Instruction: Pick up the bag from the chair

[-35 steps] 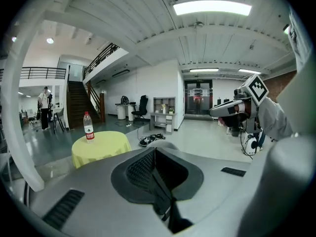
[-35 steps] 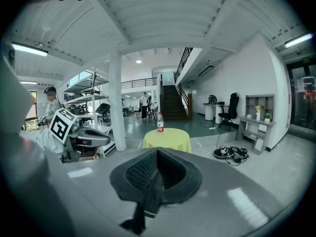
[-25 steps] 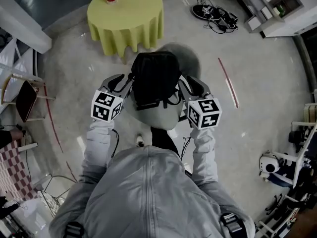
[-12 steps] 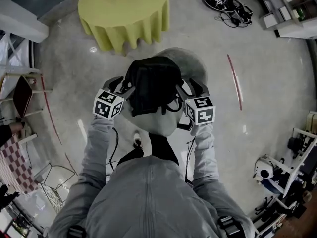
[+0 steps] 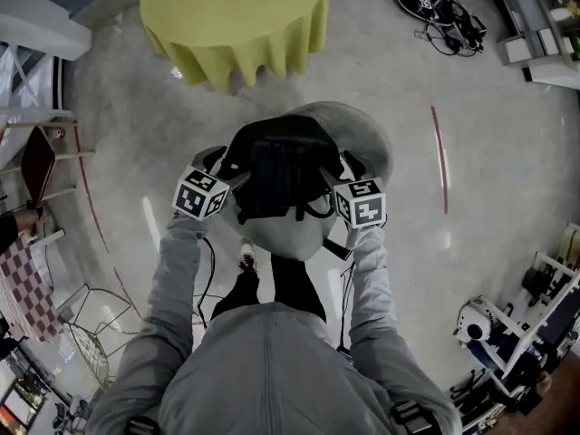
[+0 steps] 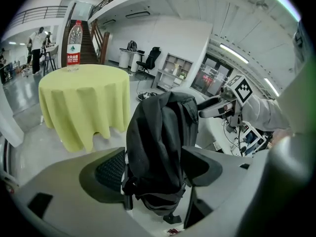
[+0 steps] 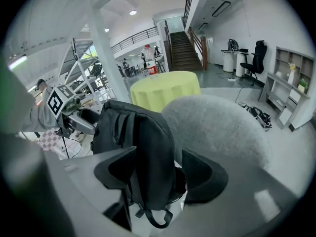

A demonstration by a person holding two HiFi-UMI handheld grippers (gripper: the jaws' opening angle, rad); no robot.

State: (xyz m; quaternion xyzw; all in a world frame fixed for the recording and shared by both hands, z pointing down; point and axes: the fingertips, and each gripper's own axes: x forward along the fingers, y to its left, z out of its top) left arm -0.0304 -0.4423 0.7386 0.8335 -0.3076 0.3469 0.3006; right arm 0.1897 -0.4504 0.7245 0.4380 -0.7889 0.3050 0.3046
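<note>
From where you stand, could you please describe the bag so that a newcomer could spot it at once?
Find the round table under its yellow-green cloth; a pale grey padded chair stands beside it, nearer the person. At that chair, upright, is the bag: a soft black backpack with straps, the only dark thing against the light upholstery.

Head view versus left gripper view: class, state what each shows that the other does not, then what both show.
Only the head view shows the marker cube on the left gripper and the person's jacket front. Only the left gripper view shows the staircase, the black office chair and that gripper's fingers set apart on either side of the bag. Both show the black bag, the grey chair, the yellow table and the right gripper.
</note>
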